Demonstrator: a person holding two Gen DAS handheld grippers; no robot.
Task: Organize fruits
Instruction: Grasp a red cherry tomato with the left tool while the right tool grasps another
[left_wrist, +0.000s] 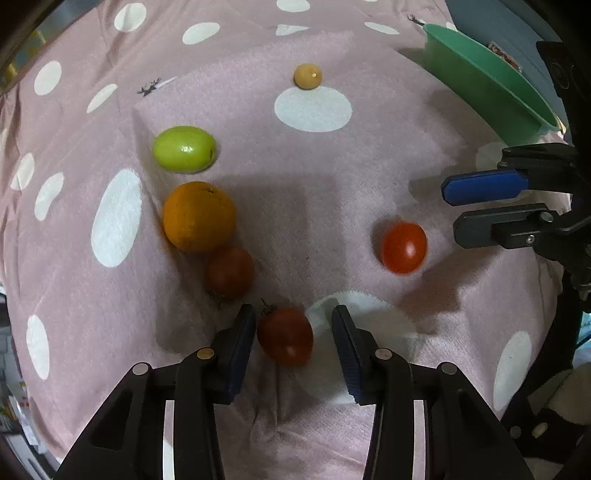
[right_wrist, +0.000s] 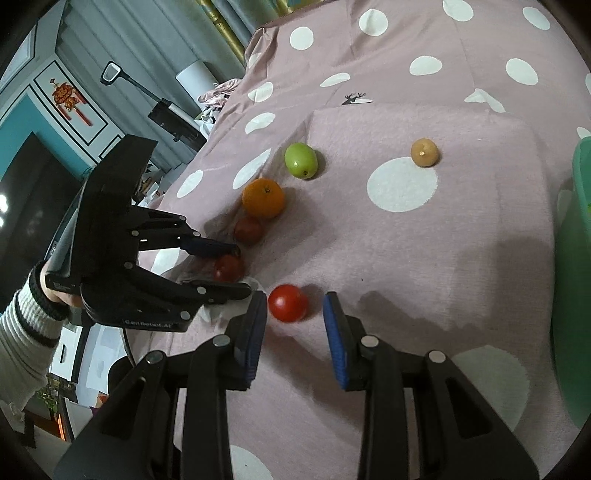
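Now the left claw (left_wrist: 293, 313) stands partly open around a dark tomato (left_wrist: 285, 338), the right claw (right_wrist: 294, 297) narrowly parted, empty.

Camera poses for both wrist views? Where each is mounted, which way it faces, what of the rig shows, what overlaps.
Left wrist: on the left gripper, looking steeply down at the dotted cloth; its own jaws straddle a dark tomato; the right gripper enters at right.
Right wrist: on the right gripper, looking obliquely across the cloth; a bright tomato sits just ahead of its own jaws; the left gripper and a sleeve show at left.
Shared: orange, green fruit, both tomatoes, green bowl.
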